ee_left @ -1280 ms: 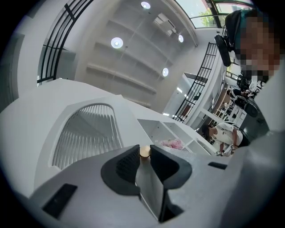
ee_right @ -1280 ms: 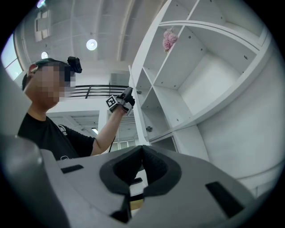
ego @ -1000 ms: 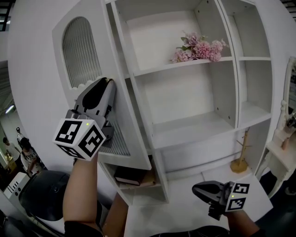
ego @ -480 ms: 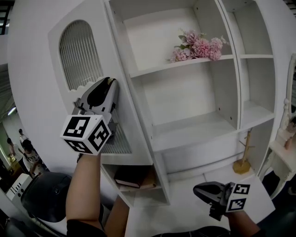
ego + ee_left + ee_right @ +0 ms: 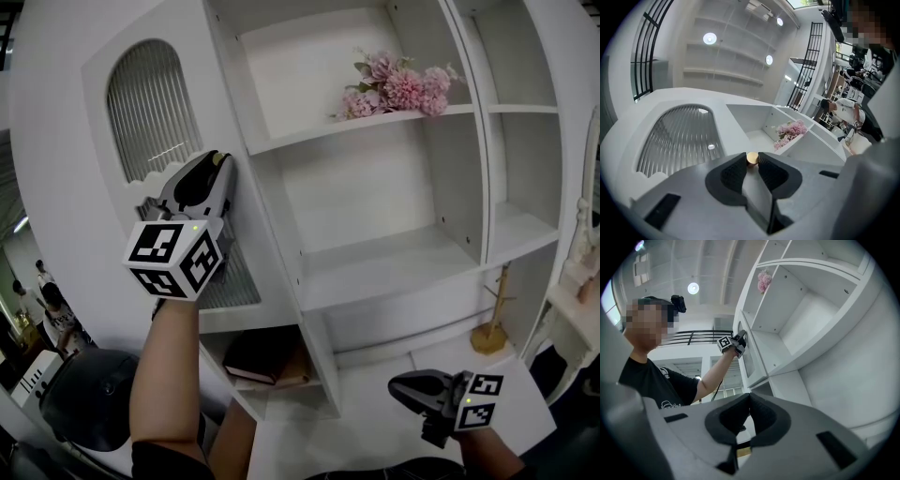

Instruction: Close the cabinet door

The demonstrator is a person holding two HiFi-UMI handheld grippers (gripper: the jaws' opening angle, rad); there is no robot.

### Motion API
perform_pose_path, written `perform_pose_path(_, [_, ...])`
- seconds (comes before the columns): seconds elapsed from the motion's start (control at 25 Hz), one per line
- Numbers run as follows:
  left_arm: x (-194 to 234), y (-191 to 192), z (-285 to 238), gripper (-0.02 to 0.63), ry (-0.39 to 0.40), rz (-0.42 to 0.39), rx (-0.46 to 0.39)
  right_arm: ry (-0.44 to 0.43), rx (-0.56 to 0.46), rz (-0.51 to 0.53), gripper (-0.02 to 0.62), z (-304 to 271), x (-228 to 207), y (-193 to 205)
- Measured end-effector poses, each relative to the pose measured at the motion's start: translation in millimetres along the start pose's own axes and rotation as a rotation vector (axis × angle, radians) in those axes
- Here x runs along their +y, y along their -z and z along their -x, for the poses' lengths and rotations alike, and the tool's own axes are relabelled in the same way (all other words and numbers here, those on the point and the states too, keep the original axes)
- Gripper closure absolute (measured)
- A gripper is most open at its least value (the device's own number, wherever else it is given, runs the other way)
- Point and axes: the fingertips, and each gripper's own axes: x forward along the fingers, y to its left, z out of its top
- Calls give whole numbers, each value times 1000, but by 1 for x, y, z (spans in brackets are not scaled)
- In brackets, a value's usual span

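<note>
The white cabinet door (image 5: 70, 159), with an arched ribbed-glass window (image 5: 150, 108), stands open at the left of the cabinet. My left gripper (image 5: 221, 159) is shut on its small gold knob (image 5: 752, 158); the two pads clamp the knob between them. From the right gripper view the door (image 5: 749, 357) angles out from the cabinet, and the left gripper (image 5: 738, 339) holds its free edge. My right gripper (image 5: 394, 384) hangs low at the right, shut and empty, its tips (image 5: 749, 397) touching.
Pink flowers (image 5: 394, 86) lie on an upper shelf. A dark book (image 5: 255, 354) lies on the bottom shelf behind the door. A wooden stand (image 5: 487, 328) is on the floor at the right, beside a white side table (image 5: 572, 305). A dark round seat (image 5: 84, 394) sits lower left.
My left gripper has moved sideways with the knob in it, and the door has swung with it. The right gripper has barely shifted.
</note>
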Motion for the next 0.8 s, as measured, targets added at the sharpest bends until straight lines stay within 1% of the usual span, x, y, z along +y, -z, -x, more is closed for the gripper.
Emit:
perform_pose_path(0.2, [2,6,-6,526,-10,4,-3,-9,7,-3,589,1,-11,0])
perform_pose_path(0.4, [1,6,-8,527,-21,1,8,-40,14,-20,589,-2,-20,3])
perform_pose_path(0.56, [1,8,-9,527,-10,34,64,-70,25,-34,589,-2,-22,6])
perform_pose_path(0.72, [1,9,-12,526,-27,-34,139,-66,24,-38,589,5,-23,7])
perform_pose_path(0.8, [1,8,-13,518,-36,-37,148,-56,18,-38,589,11,-22,6])
